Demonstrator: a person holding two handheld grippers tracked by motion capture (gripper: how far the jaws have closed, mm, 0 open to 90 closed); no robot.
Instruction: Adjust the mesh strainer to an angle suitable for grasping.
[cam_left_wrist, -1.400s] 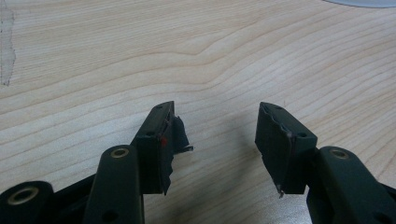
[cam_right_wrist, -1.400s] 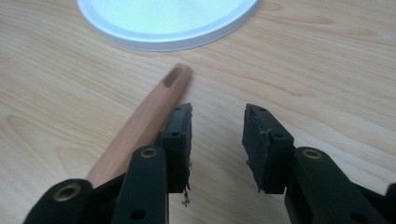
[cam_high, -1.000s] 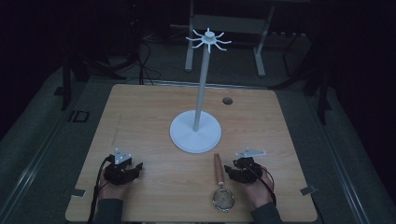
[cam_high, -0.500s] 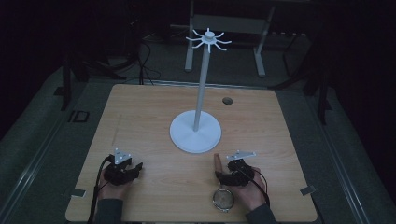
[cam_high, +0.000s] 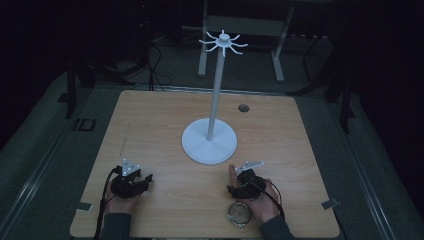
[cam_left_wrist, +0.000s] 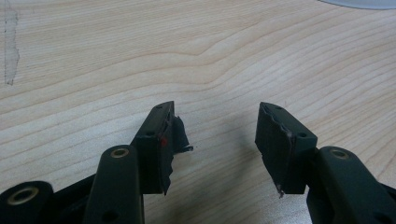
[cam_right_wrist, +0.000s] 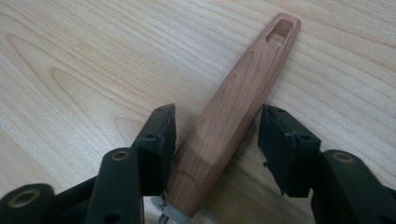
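dim lab: cables, rig table

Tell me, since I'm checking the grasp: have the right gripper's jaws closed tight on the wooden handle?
No: in the right gripper view the wooden handle lies between the right gripper's open jaws, with a gap beside the right-hand one.

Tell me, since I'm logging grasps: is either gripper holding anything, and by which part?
Nothing is gripped. The right gripper stands open astride the wooden handle of the small round metal strainer. The left gripper is open over bare table.

Wooden-handled strainer, lying flat on table; handle tapered, hole at tip
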